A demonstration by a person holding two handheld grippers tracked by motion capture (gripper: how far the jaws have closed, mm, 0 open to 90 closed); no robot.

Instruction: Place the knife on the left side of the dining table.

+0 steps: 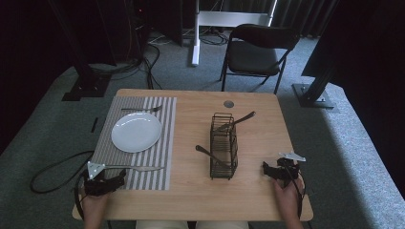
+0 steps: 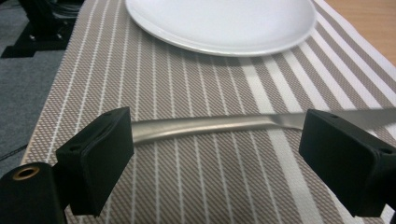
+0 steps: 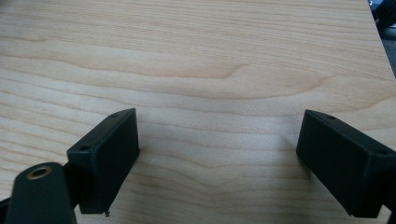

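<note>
Wooden table (image 1: 191,200) on grey carpet (image 1: 344,143); black folding chair (image 1: 255,52) behind.

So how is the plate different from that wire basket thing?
The plate is white, round and flat, while the wire basket is black, boxy and tall. The plate sits on the striped placemat; the wire basket stands on the bare table. The plate has nothing on it, but the wire basket has cutlery poking out. Neither is touched by a gripper.
</note>
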